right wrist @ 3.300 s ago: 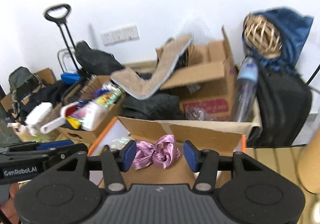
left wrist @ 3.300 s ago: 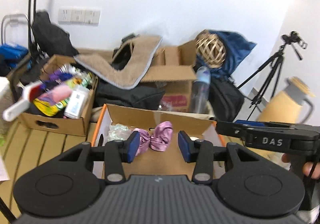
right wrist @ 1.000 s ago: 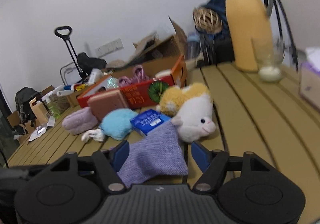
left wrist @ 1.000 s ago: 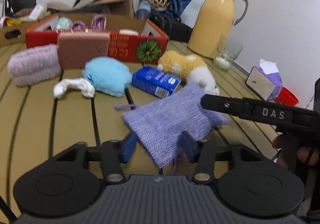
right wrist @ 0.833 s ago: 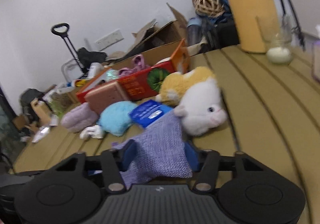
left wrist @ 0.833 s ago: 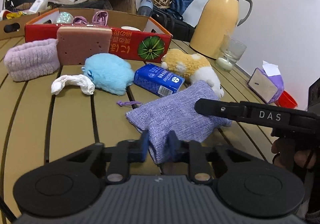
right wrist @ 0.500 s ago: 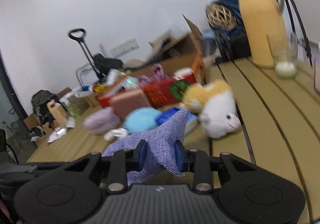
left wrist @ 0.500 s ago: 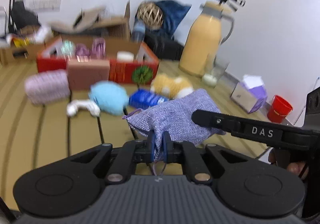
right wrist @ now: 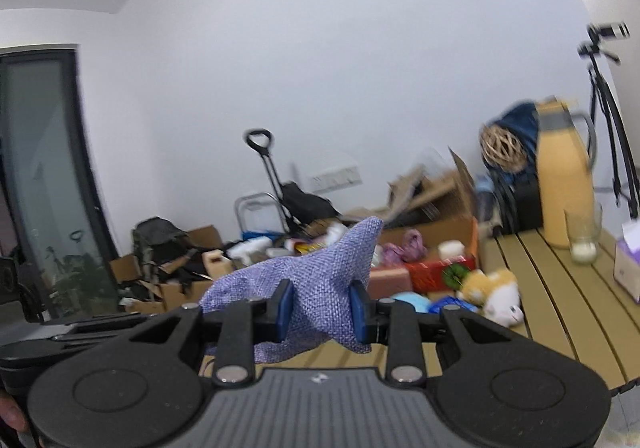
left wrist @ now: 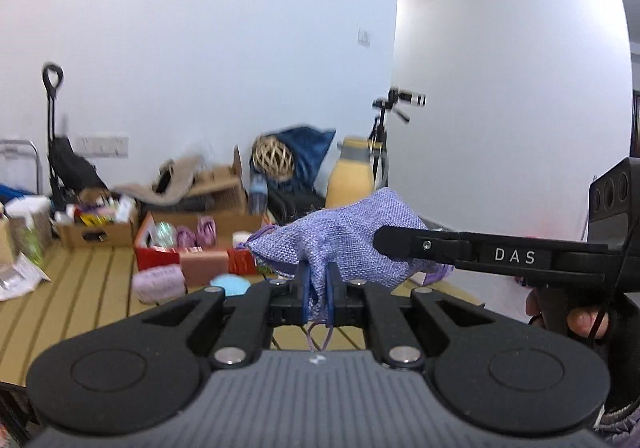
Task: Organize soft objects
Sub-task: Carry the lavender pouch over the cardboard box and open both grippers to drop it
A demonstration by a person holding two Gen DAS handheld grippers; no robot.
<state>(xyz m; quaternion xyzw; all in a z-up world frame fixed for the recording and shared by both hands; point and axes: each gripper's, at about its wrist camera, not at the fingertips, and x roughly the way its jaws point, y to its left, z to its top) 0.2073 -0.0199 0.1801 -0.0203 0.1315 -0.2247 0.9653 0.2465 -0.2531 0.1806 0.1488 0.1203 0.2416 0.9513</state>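
Note:
A purple woven pouch (left wrist: 340, 240) hangs in the air between both grippers, well above the table. My left gripper (left wrist: 317, 288) is shut tight on its near edge, its drawstring dangling below. My right gripper (right wrist: 320, 310) is shut on the other part of the pouch (right wrist: 320, 280), the cloth bunched between the blue pads. The right gripper's body crosses the left wrist view on the right. The red box (right wrist: 436, 268) holds purple scrunchies (right wrist: 412, 242).
On the slatted table (right wrist: 560, 312) lie a yellow-white plush (right wrist: 496, 294), a blue fluffy toy (left wrist: 230, 283), a pink sponge block (left wrist: 204, 266), a lilac knit band (left wrist: 160, 286), a yellow thermos (right wrist: 564, 188), a glass (right wrist: 582, 236). Cardboard boxes and bags crowd the floor behind.
Both grippers closed on the purple pouch on the table and lifted it together high above the table. The views now tilt up toward the wall.

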